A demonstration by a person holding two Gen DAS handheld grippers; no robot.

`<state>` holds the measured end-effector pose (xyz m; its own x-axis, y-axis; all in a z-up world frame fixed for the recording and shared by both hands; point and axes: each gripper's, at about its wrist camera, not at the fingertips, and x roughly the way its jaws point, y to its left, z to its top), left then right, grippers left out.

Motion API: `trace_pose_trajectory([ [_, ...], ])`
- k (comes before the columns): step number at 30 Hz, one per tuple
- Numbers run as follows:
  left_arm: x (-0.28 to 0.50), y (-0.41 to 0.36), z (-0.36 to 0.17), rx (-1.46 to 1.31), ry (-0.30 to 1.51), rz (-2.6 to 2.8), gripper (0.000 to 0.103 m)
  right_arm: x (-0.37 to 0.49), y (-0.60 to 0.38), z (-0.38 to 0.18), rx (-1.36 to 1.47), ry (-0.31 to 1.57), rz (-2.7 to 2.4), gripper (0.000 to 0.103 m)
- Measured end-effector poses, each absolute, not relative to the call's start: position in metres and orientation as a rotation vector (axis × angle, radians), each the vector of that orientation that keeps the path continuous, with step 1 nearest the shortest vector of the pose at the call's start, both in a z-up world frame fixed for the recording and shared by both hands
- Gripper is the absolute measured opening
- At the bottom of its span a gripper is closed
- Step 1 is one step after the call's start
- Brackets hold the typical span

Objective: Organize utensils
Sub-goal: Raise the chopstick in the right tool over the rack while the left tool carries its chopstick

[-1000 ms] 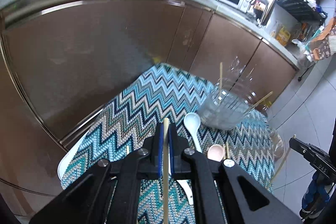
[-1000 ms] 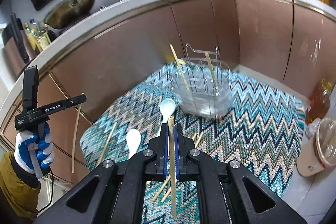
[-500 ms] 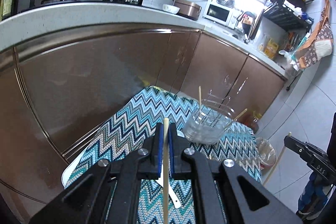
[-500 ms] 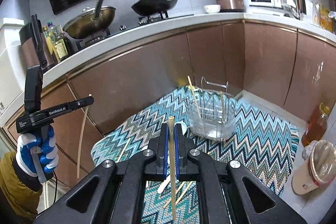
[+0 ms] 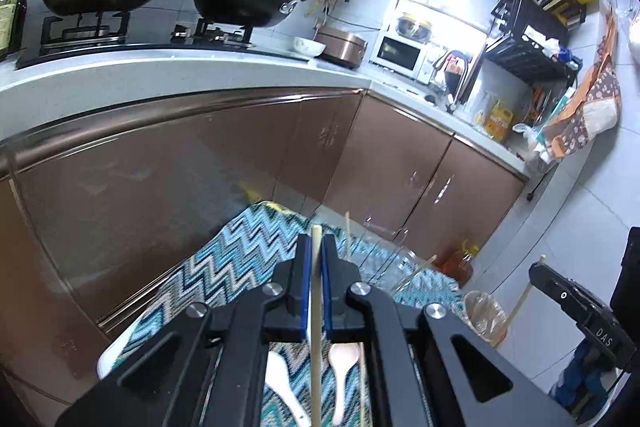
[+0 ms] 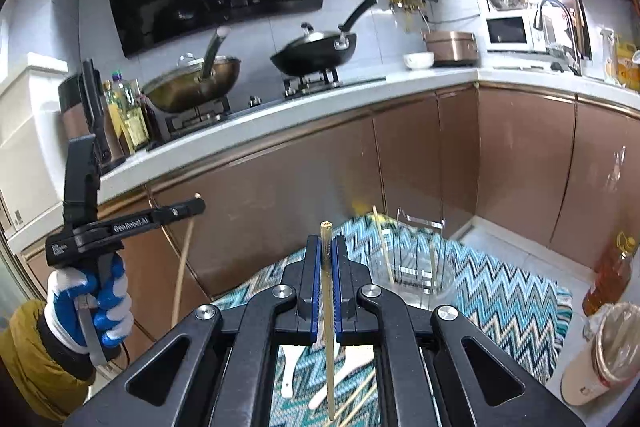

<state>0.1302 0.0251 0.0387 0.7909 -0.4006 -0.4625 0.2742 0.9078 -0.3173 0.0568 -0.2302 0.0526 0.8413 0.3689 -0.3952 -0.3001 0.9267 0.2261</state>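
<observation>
My left gripper [image 5: 316, 247] is shut on a wooden chopstick [image 5: 315, 347] that hangs down between its blue pads. My right gripper [image 6: 327, 247] is likewise shut on another chopstick [image 6: 329, 331]. Both are raised above a zigzag-patterned mat [image 6: 500, 291] on the floor. A clear utensil holder [image 6: 416, 259] stands on the mat with chopsticks leaning in it; it also shows in the left wrist view as a holder [image 5: 384, 263]. Two white spoons [image 5: 342, 359] and loose chopsticks [image 6: 356, 403] lie on the mat under the grippers. The left gripper [image 6: 192, 205] appears in the right view, held by a gloved hand [image 6: 92, 307].
Brown cabinet doors [image 6: 288, 203] stand close behind the mat, under a counter with two pans [image 6: 316, 55] on a stove. An oil bottle [image 6: 608, 275] and a lined bin [image 6: 604, 351] stand at the mat's right edge.
Both grippers have risen with their chopsticks and tilted up; the counter and stove now fill the upper view, and the mat, holder and spoons have dropped lower in the frame.
</observation>
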Motion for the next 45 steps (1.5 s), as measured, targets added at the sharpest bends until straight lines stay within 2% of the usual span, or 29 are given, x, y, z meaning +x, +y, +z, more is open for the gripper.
trace_pose_trajectory([
  [7, 0.157, 0.005, 0.051, -0.311, 0.488, -0.420, 0.004, 0.083, -0.235, 0.067, 0.177, 0.355, 0.353, 0.005],
  [18, 0.228, -0.054, 0.067, -0.425, 0.290, -0.447, 0.004, 0.145, -0.264, 0.078, 0.167, 0.179, 0.265, 0.005],
  [28, 0.298, -0.118, 0.015, -0.384, 0.263, -0.354, 0.004, 0.214, -0.295, 0.022, 0.195, 0.201, 0.206, 0.005],
  [37, 0.303, -0.147, -0.045, -0.283, 0.210, -0.260, 0.005, 0.227, -0.296, -0.038, 0.176, 0.275, 0.177, 0.005],
  [45, 0.306, -0.140, -0.064, -0.324, 0.290, -0.328, 0.006, 0.221, -0.288, -0.065, 0.136, 0.356, 0.173, 0.007],
])
